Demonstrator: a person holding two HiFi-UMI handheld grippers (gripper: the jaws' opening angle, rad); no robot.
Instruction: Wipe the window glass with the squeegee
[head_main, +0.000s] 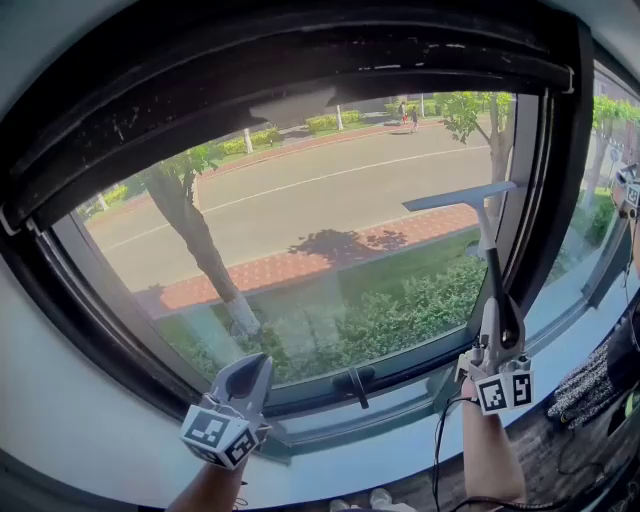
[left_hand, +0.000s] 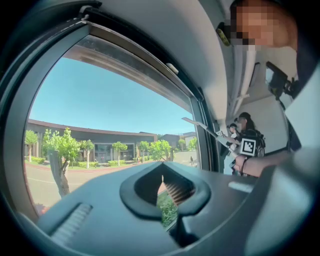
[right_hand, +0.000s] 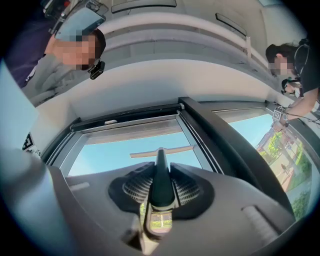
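Note:
The squeegee (head_main: 487, 243) stands upright before the window glass (head_main: 320, 230). Its pale blade (head_main: 460, 197) lies slightly tilted at the pane's right side, near the dark frame post (head_main: 555, 180). My right gripper (head_main: 497, 345) is shut on the dark handle (right_hand: 161, 180), and the blade (right_hand: 161, 151) shows crosswise beyond the right gripper (right_hand: 162, 175). My left gripper (head_main: 255, 365) hangs low at the pane's bottom left, shut with nothing in it. In the left gripper view the left gripper (left_hand: 162, 170) points at the glass, with the squeegee (left_hand: 202, 125) far off to the right.
A dark window handle (head_main: 355, 382) sits on the lower frame, above the pale sill (head_main: 400, 440). A cable (head_main: 440, 440) hangs from my right arm. Another person (right_hand: 295, 60) works at the neighbouring window to the right. Trees and a road lie outside.

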